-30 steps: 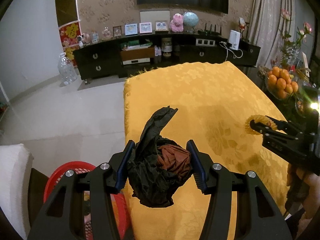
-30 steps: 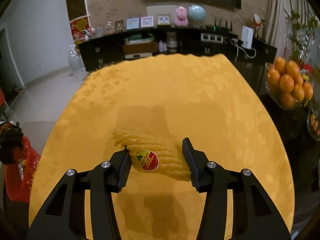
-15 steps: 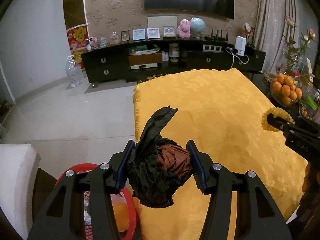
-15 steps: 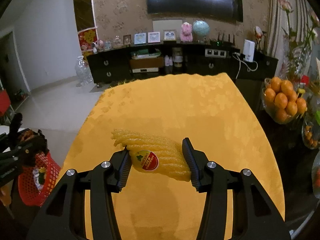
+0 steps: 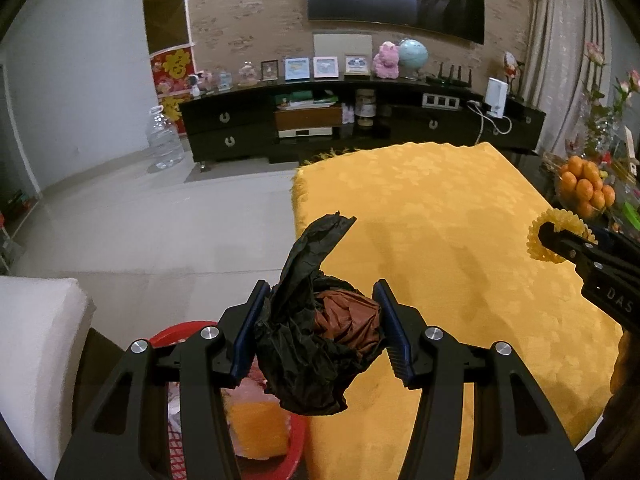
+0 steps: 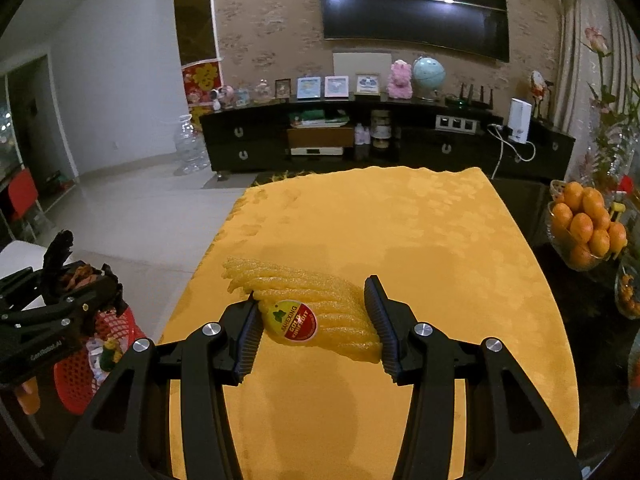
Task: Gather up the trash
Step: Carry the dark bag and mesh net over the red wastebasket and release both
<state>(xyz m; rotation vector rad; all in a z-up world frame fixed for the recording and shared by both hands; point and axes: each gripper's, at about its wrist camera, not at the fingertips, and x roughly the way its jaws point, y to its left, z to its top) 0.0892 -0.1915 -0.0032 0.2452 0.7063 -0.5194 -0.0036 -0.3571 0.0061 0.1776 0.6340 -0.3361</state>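
Note:
My left gripper is shut on a crumpled black and brown plastic bag, held in the air at the left edge of the yellow table, above and just right of a red mesh basket that holds trash. My right gripper is shut on a yellow foam fruit net with a red kiwifruit sticker, held above the table. The net also shows in the left wrist view. The basket shows at the left of the right wrist view, under the left gripper.
A white cushioned seat stands left of the basket. Bowls of oranges sit on a dark surface right of the table. A black TV cabinet and a water jug stand at the far wall across open floor.
Both grippers have risen and drawn back with their loads. The left gripper has moved left, off the table edge toward the red basket. Neither grip has changed.

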